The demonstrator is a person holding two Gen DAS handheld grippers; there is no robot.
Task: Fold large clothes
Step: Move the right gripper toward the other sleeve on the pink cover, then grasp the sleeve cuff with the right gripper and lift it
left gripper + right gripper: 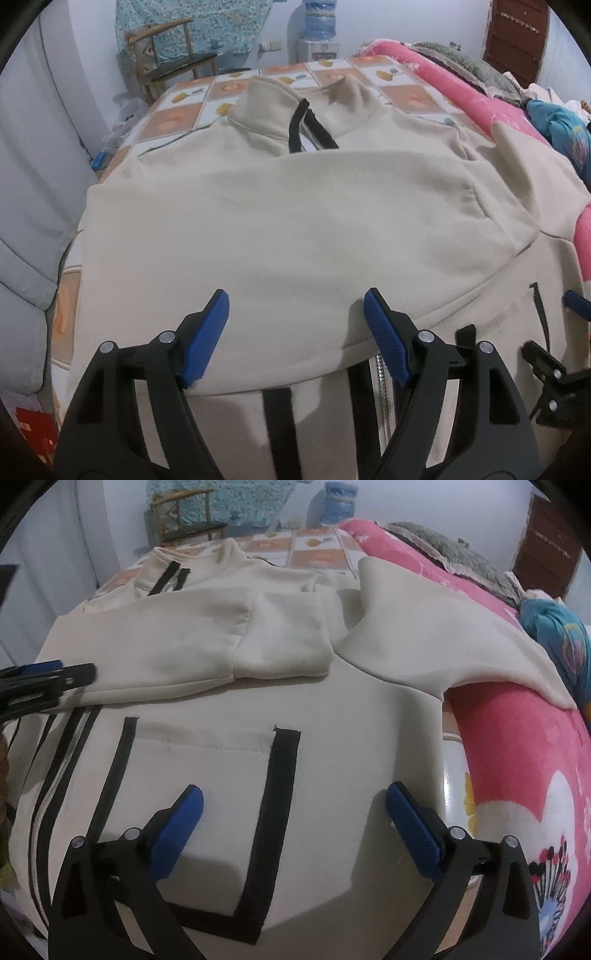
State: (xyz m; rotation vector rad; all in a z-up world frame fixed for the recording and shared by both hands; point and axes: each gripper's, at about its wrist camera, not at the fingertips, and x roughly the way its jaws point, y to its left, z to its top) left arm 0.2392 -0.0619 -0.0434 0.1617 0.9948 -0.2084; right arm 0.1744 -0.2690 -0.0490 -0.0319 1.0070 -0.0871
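Nearest me, my left gripper (296,306) hangs with its blue-padded fingers (207,332) spread wide over the folded-in sleeve (295,221) of the cream zip-up jacket with black stripes (229,701), gripping nothing. My right gripper (294,801) stands wider still, empty above the black-edged pocket (207,775). The jacket lies flat on the bed with its orange-and-white patterned sheet (173,122); its other sleeve (424,635) drapes onto a pink blanket (517,746). Beyond stands a wooden chair (173,55).

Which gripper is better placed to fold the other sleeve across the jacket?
Probably the right gripper. The unfolded sleeve lies on its side, spilling onto the pink blanket. Its jaws stand open and empty. The left gripper hovers over the sleeve already folded across.
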